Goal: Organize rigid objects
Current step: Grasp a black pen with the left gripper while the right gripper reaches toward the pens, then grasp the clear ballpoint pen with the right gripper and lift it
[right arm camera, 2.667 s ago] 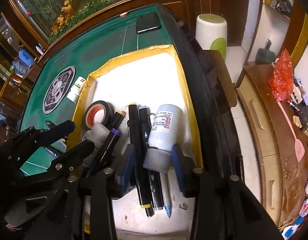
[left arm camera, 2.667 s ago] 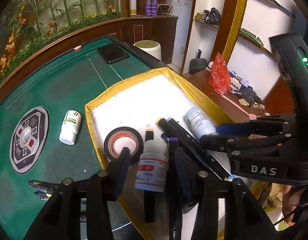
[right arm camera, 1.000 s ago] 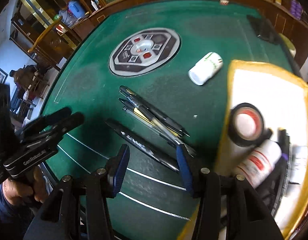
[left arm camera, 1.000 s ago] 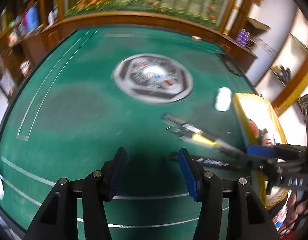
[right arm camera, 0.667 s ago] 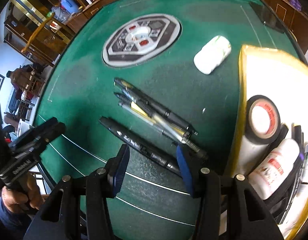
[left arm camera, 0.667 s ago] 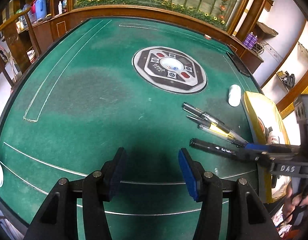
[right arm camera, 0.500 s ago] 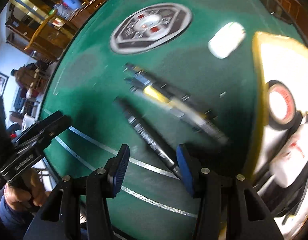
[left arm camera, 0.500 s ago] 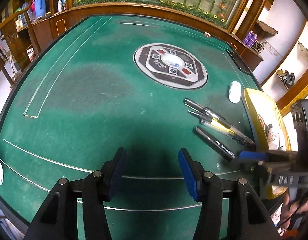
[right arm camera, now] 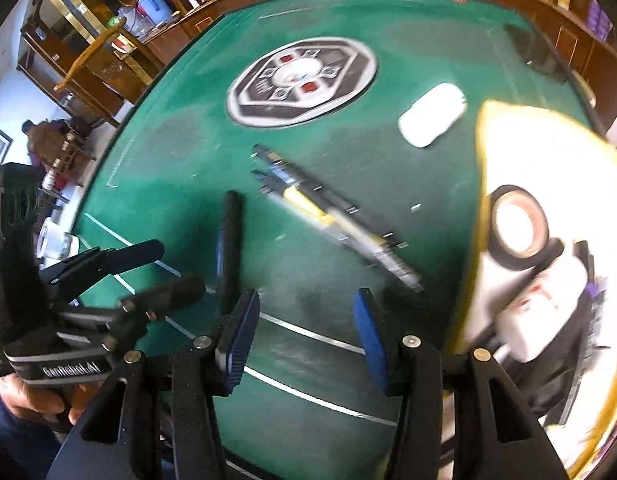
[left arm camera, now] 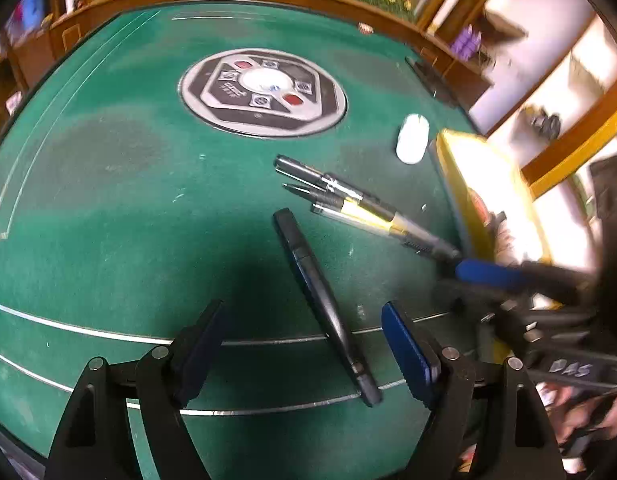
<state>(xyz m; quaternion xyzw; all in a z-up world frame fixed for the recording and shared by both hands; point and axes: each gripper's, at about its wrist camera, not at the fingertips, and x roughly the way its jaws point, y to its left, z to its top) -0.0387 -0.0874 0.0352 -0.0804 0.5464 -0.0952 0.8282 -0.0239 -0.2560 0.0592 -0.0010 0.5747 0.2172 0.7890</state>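
A black marker (left arm camera: 320,300) lies on the green felt table (left arm camera: 108,200), and in the left wrist view it runs between the fingers of my left gripper (left arm camera: 302,320). The jaws are opening and the pads do not touch the marker. Several pens (left arm camera: 360,208) lie in a bunch beyond it. My right gripper (right arm camera: 306,320) hovers open over bare felt, with the marker (right arm camera: 230,248) just left of its left finger. A white bottle (right arm camera: 432,120) lies on its side near the yellow tray (right arm camera: 482,152). The tray holds a roll of black tape (right arm camera: 516,232) and another white bottle (right arm camera: 544,312).
A round grey emblem (left arm camera: 264,92) sits at the table's middle. A dark phone (left arm camera: 428,76) lies near the far wooden rim. White lines cross the felt near me. A person's hand (right arm camera: 28,396) holds the left gripper (right arm camera: 160,268). Shelves and cabinets stand around the table.
The black marker has swung round on the felt and now lies between my left fingers, which have spread wider. Both views have shifted slightly towards the pens.
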